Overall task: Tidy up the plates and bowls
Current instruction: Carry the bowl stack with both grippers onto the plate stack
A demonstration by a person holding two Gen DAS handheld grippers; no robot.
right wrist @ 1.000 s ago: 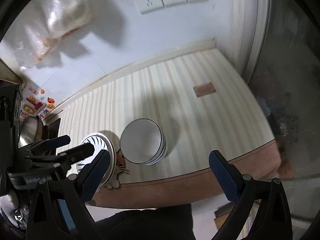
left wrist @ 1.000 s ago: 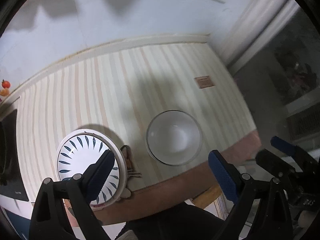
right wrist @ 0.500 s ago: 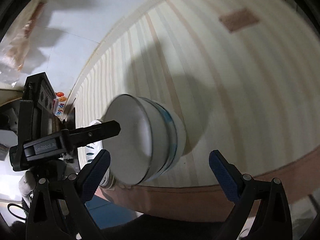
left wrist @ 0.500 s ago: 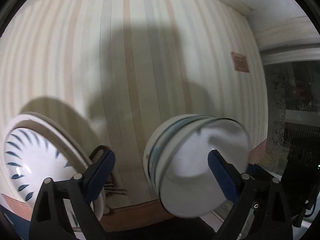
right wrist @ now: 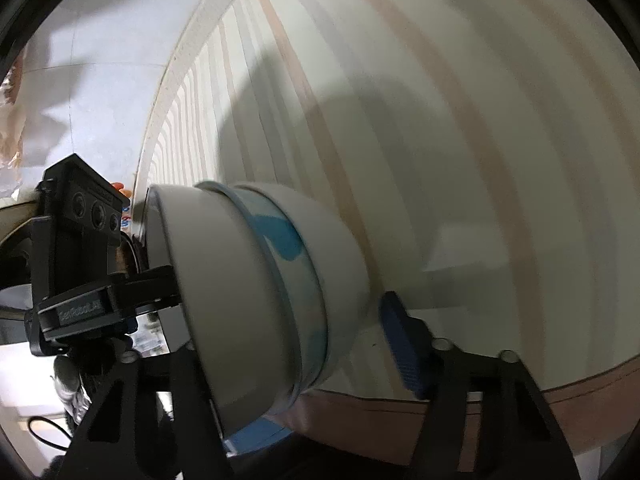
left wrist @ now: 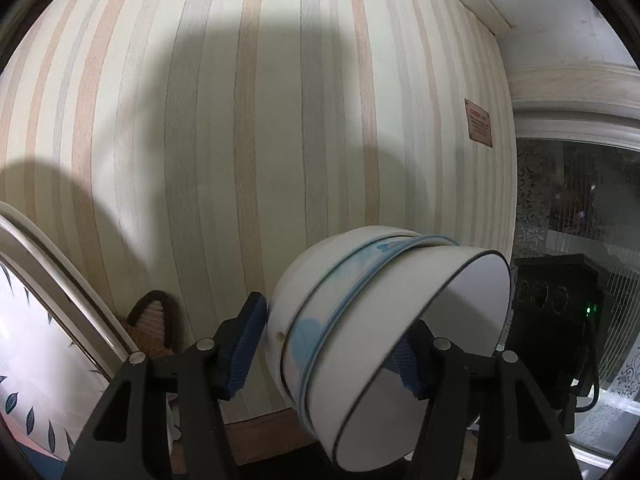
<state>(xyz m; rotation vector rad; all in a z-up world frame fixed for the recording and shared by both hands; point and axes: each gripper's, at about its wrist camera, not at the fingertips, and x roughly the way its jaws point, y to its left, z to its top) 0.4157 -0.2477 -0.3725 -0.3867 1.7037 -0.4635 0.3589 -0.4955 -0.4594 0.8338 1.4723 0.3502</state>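
The bowls (left wrist: 360,332), a nested white stack with blue marks, sit tilted near the front edge of the striped surface (left wrist: 280,120). The left gripper (left wrist: 328,340) has just been closing its jaws and straddles the stack's wall, one pad outside, one inside the top bowl. The right gripper (right wrist: 288,344) has likewise been closing across the stack from the opposite side; whether either's pads press I cannot tell. A leaf-patterned plate (left wrist: 36,340) lies left of the bowls.
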